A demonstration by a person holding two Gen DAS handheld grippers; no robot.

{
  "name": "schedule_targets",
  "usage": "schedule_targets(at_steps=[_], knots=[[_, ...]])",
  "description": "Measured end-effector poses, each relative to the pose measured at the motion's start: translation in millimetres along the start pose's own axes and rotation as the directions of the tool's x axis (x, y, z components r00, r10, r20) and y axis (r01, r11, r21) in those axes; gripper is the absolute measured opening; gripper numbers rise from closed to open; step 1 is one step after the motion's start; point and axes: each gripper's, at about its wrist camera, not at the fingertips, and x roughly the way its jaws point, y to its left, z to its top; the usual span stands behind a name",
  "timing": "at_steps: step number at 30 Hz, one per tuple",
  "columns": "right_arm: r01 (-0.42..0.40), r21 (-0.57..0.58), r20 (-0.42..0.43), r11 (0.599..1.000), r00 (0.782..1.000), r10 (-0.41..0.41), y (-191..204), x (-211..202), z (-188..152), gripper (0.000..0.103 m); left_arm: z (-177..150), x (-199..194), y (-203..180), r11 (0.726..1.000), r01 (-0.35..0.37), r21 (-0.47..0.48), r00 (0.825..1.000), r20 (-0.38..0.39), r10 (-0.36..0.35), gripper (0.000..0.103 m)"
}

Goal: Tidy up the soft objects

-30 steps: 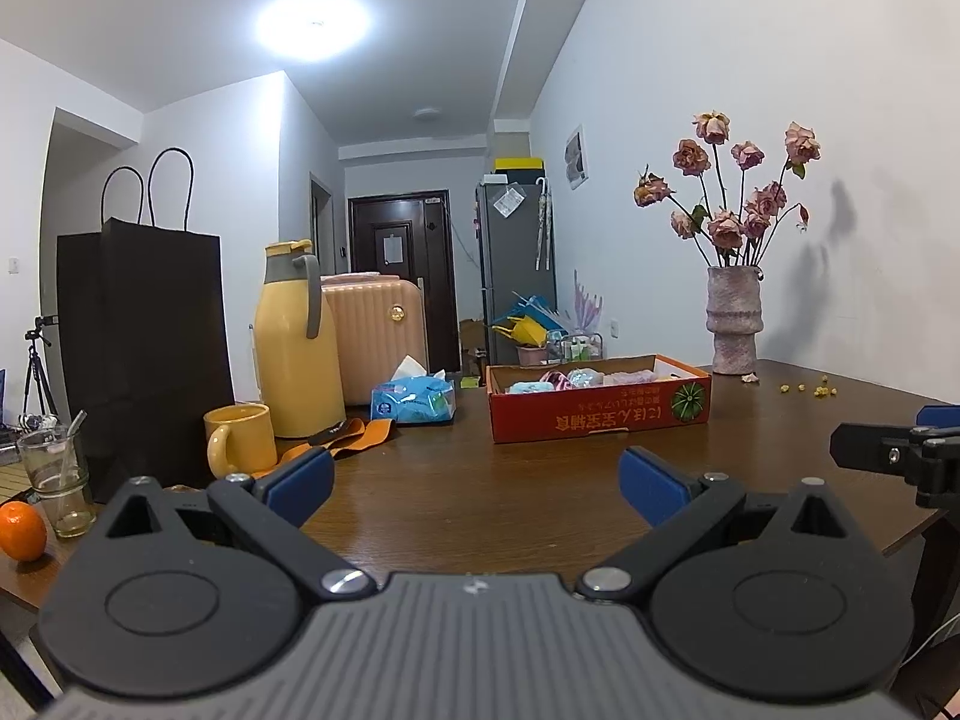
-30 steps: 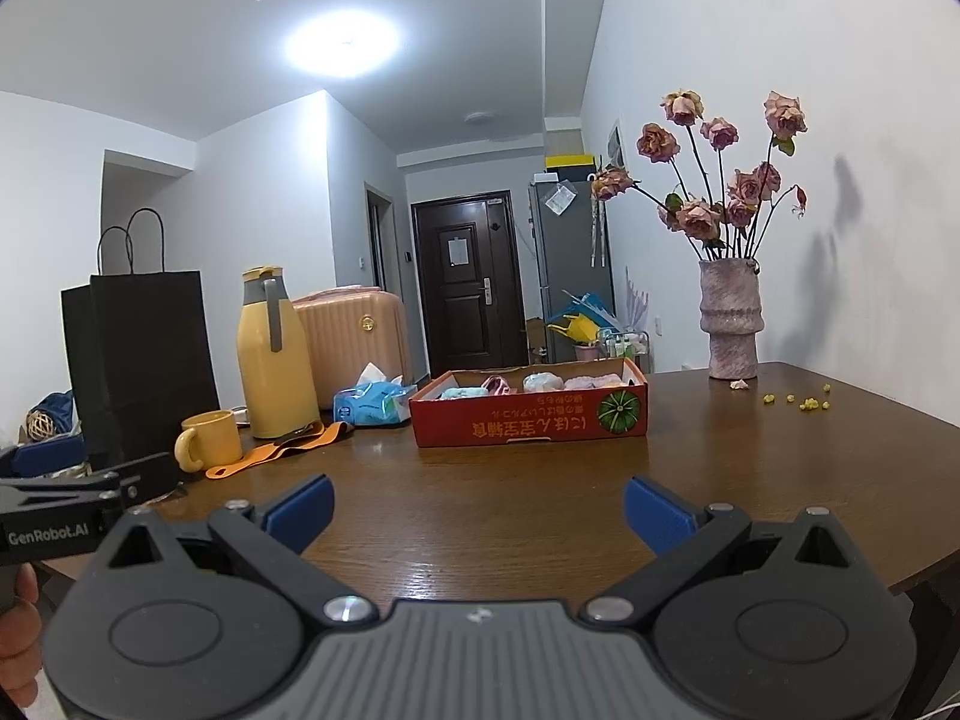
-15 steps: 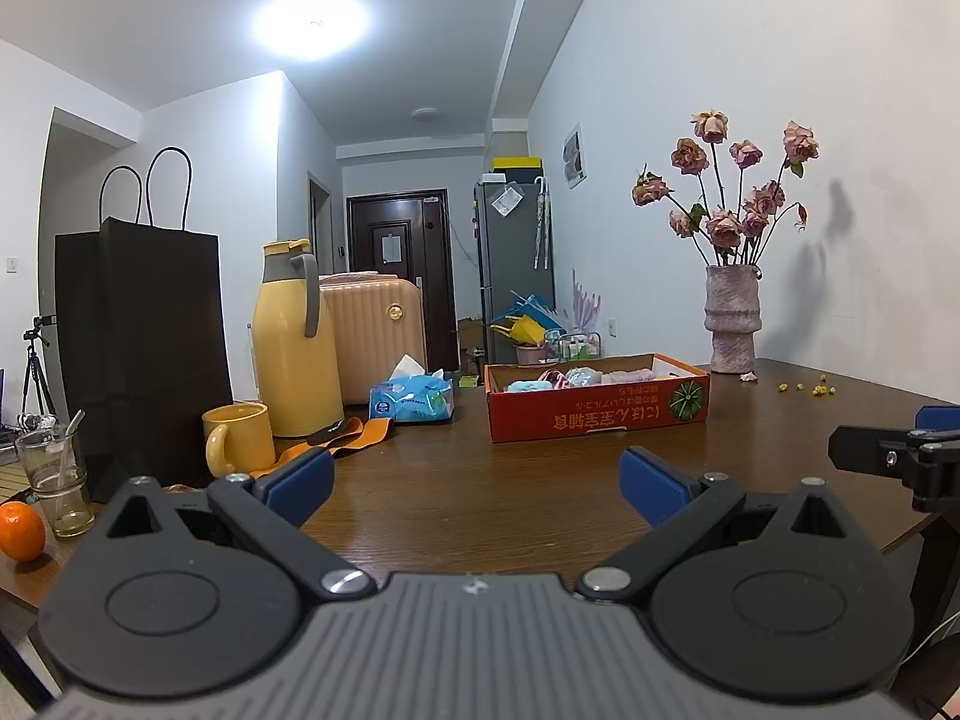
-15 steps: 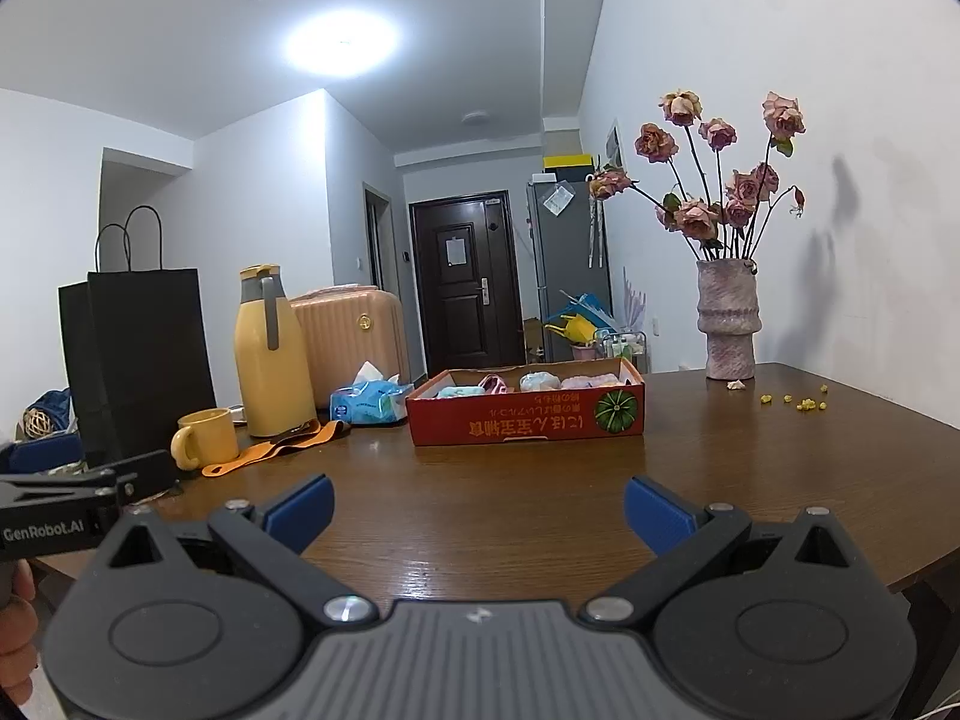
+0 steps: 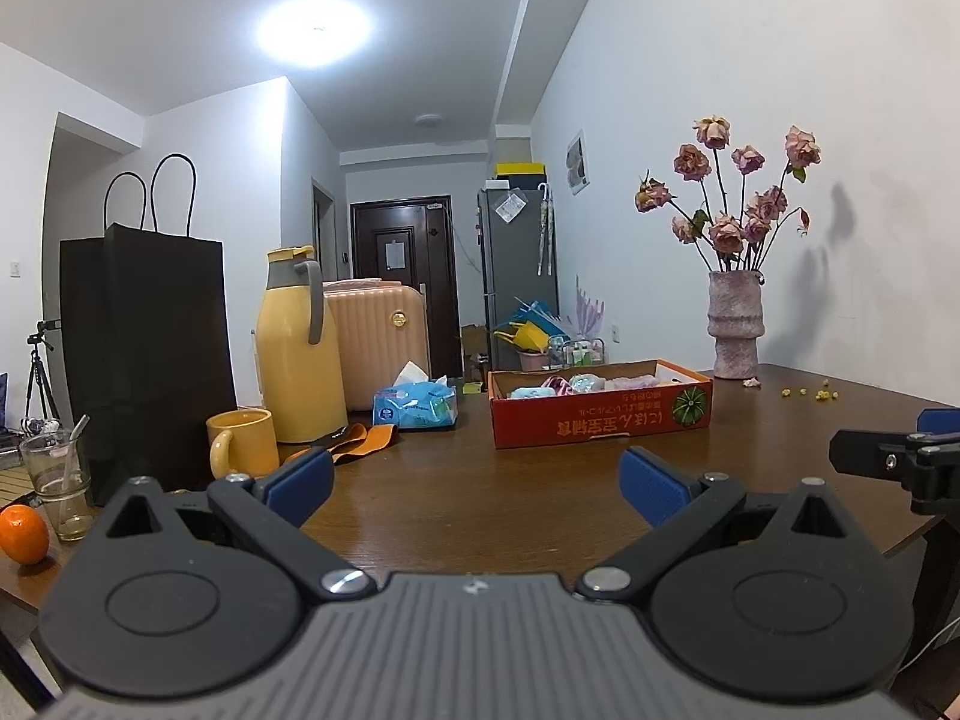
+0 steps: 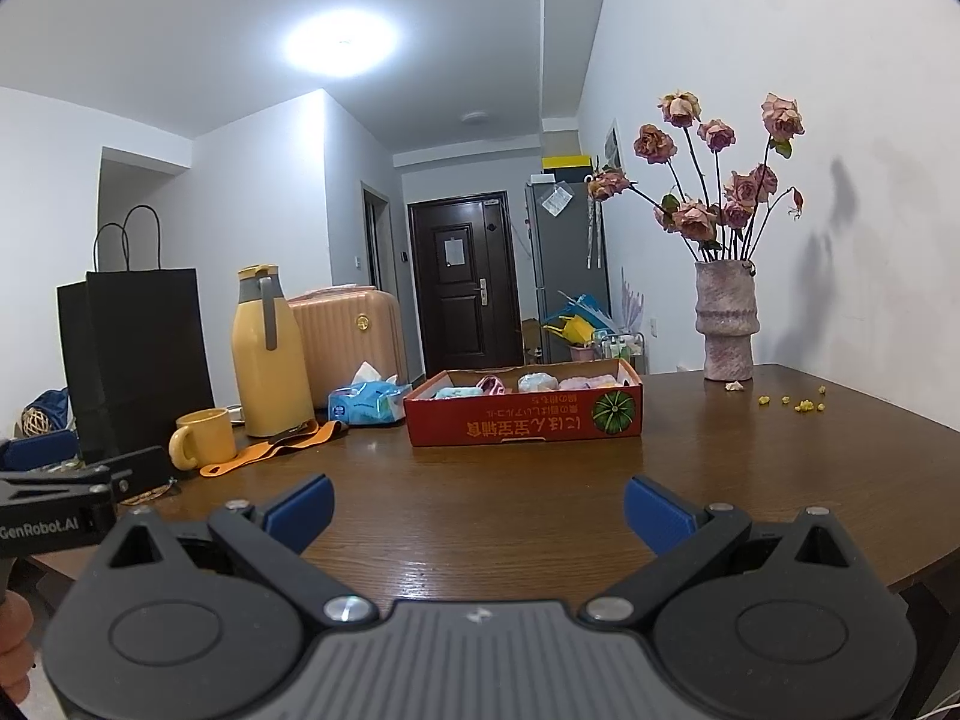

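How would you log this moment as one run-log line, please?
phase: approach | left gripper: open, empty | right gripper: open, empty | red box: on table, holds soft items | contact: none

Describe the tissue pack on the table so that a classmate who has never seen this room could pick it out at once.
Start at the wooden table and find the red cardboard box near its far side. Just left of it, before the tall yellow jug, lies the tissue pack. It alone is a blue soft wrapper with a white tissue sticking out of the top.

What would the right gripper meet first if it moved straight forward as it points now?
Probably the red cardboard box on the brown wooden table; bare tabletop lies before it. The right gripper is open; depth is uncertain.
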Motion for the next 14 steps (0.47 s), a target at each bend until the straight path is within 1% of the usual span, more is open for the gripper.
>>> schedule_targets(at_steps=[14], knots=[[0.004,-0.005,0.006,1.000,1.000,-0.004,-1.6,-2.1,-0.5,0.103,1.1,-2.0,-3.3,1.000,0.010,0.000,1.000,0.009,-0.010,0.103]])
